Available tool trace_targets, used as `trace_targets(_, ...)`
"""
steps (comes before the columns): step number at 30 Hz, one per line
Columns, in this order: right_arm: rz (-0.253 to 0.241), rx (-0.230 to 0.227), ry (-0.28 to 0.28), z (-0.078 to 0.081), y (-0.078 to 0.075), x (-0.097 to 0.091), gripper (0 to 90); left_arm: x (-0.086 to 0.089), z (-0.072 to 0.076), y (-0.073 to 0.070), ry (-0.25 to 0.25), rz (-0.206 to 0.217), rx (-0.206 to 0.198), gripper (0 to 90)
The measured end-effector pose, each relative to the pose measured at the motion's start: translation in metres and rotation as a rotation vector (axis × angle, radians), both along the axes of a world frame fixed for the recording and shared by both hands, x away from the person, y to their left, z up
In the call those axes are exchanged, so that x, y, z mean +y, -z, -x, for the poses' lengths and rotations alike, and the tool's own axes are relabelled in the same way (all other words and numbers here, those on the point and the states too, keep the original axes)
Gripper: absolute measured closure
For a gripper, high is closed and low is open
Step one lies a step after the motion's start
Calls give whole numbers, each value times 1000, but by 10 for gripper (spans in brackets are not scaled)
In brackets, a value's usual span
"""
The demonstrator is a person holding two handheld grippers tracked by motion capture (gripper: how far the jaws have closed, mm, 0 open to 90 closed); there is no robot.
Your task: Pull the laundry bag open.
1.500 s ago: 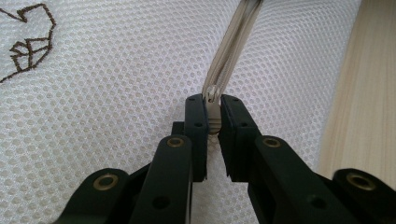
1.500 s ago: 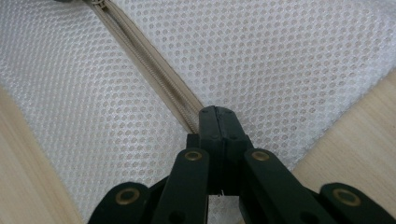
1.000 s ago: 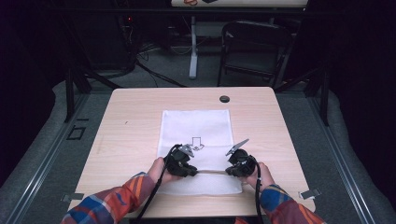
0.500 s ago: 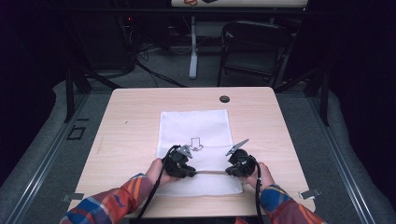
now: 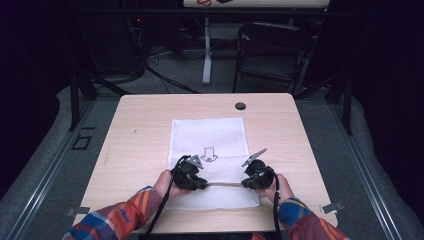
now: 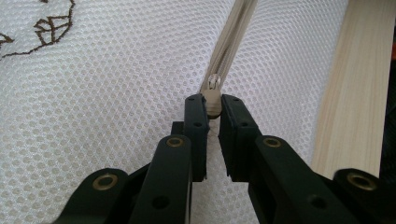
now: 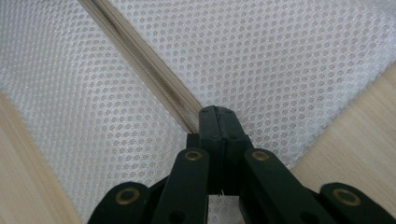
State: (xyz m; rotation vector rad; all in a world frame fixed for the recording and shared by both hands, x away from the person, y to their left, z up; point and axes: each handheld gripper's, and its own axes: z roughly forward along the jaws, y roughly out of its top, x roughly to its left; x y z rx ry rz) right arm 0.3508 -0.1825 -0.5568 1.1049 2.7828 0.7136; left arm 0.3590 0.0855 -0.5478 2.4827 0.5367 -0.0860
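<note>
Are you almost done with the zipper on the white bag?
Just starting, it seems. Done: both grips are set. The left gripper pinches the zipper pull; the right gripper clamps the zipper's end on the mesh bag. Left: sliding the pull along the zipper, a long stretch lying between the two grippers.

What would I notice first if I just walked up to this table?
A white mesh bag lies flat in the middle of the wooden table, with a beige zipper running across its near end. The left gripper pinches the zipper pull, and the right gripper is clamped on the zipper's other end.
</note>
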Motion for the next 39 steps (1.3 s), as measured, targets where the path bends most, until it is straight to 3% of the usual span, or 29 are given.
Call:
trace_targets(30,-13,15,-18,-1,0,0,900,20,1,0,-36,19,19,814)
trace_targets(33,2,10,-6,-1,0,2,900,19,1,0,-34,13,19,813)
trace_targets(35,-22,3,14,1,1,3,900,19,1,0,-34,17,24,812)
trace_targets(37,18,10,-30,-1,-1,1,900,19,0,1,-33,23,28,811)
trace_targets(39,-9,2,-3,0,1,2,900,19,-1,2,-46,31,35,810)
